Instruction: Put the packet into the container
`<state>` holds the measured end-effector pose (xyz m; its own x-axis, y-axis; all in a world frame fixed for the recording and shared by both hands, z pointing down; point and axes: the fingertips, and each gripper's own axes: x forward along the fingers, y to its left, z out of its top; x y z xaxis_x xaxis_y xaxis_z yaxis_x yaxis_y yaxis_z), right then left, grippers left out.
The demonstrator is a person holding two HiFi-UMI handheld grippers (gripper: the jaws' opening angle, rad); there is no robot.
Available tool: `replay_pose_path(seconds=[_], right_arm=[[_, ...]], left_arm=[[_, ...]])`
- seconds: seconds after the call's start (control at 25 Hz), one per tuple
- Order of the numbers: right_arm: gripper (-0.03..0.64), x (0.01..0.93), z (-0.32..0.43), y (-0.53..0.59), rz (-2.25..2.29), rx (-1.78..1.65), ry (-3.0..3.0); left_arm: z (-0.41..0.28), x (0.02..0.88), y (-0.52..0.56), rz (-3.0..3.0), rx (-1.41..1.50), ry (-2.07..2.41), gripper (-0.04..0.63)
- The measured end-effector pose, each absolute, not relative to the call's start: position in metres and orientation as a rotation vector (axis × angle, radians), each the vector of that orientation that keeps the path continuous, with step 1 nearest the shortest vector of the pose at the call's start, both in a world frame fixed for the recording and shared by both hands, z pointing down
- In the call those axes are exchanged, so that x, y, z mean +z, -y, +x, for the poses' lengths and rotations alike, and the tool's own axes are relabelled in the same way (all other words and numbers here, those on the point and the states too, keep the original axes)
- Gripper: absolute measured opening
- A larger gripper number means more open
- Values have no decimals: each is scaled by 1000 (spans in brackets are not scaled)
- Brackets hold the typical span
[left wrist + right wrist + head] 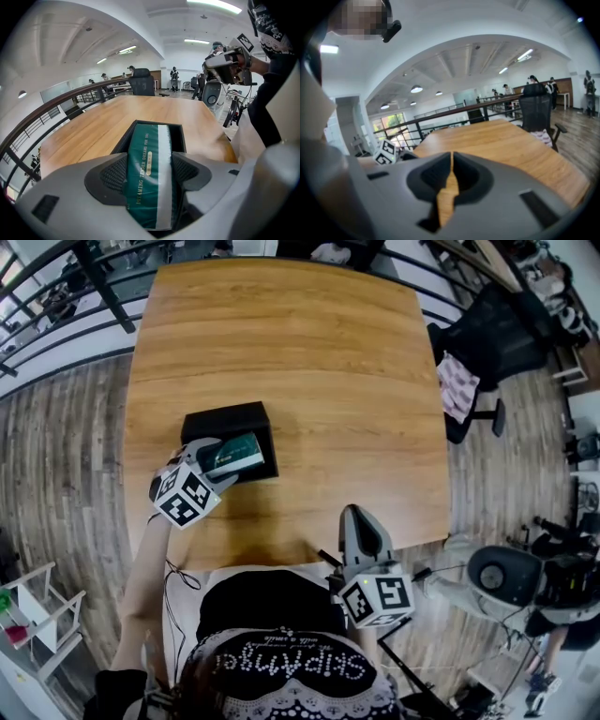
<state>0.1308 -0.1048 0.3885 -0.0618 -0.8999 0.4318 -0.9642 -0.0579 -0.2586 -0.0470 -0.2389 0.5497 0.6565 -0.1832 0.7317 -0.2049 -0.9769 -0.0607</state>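
My left gripper (149,172) is shut on a dark green packet (147,171) with a white stripe and gold print. The packet's far end reaches over the near rim of a black open container (174,132) on the wooden table. From the head view the packet (234,454) lies tilted in the container (225,419), with the left gripper (208,462) at its front left corner. My right gripper (362,524) hovers at the table's near edge, shut with nothing between its jaws (451,174).
The wooden table (309,352) stretches far beyond the container. A black office chair (492,329) with a checked cloth stands off the right edge. A railing (56,306) runs along the far left. People stand in the background.
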Motion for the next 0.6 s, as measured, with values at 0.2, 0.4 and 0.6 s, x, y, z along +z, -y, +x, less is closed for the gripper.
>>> replay_pose_path(seconds=[0.2, 0.4, 0.6], right_arm=[[38, 386, 127, 103, 2065, 756, 2060], [38, 388, 129, 102, 2069, 758, 2058], [38, 384, 128, 97, 2075, 751, 2067]], left_arm=[[-49, 559, 243, 2727, 1364, 343, 325], [-48, 563, 247, 2676, 1402, 346, 325], [-46, 562, 245, 2679, 1403, 350, 327]])
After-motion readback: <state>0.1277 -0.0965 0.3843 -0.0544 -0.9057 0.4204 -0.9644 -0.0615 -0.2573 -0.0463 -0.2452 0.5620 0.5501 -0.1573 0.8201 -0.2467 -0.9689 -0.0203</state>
